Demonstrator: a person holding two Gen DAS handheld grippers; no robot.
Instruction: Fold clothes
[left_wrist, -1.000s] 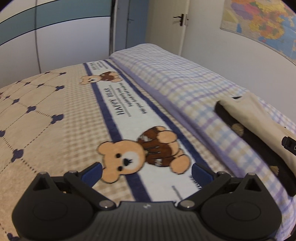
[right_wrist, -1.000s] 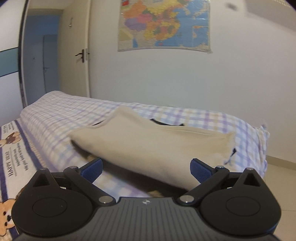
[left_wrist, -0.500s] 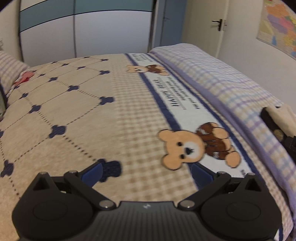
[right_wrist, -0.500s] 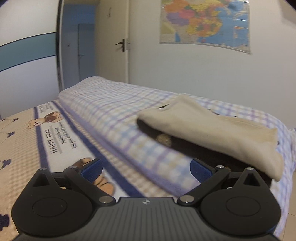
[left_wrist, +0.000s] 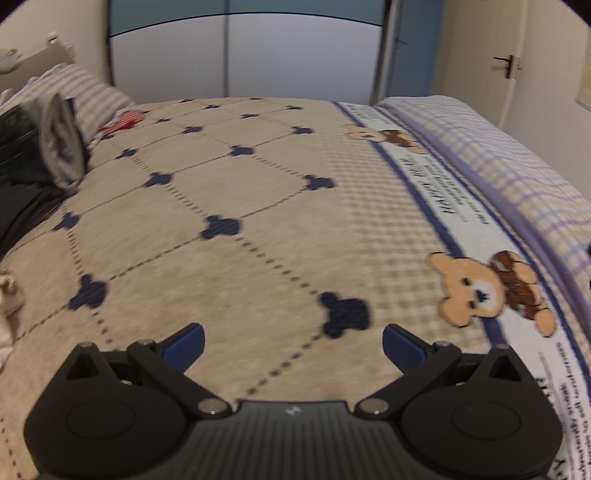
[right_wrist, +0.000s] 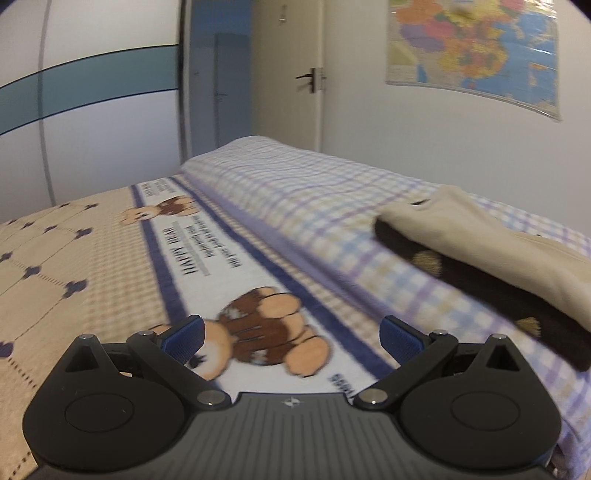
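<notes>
A folded beige garment (right_wrist: 509, 243) lies over a dark spotted one (right_wrist: 480, 288) on the checked quilt (right_wrist: 332, 192), at the right of the right wrist view. My right gripper (right_wrist: 291, 339) is open and holds nothing, hovering above a bear print (right_wrist: 266, 328) to the left of that stack. My left gripper (left_wrist: 293, 343) is also open with nothing between its fingers, over the beige bedspread (left_wrist: 221, 240). Grey and dark clothes (left_wrist: 40, 155) are heaped at the far left of the left wrist view.
A striped pillow (left_wrist: 92, 96) lies at the head of the bed behind the clothes heap. A wardrobe (left_wrist: 240, 55) stands beyond the bed. A door (right_wrist: 288, 74) and a wall map (right_wrist: 476, 51) are on the right wall.
Both grippers have swung left across the bed. The folded beige stack slid to the right edge of the right view and left the left view. The clothes heap came into sight.
</notes>
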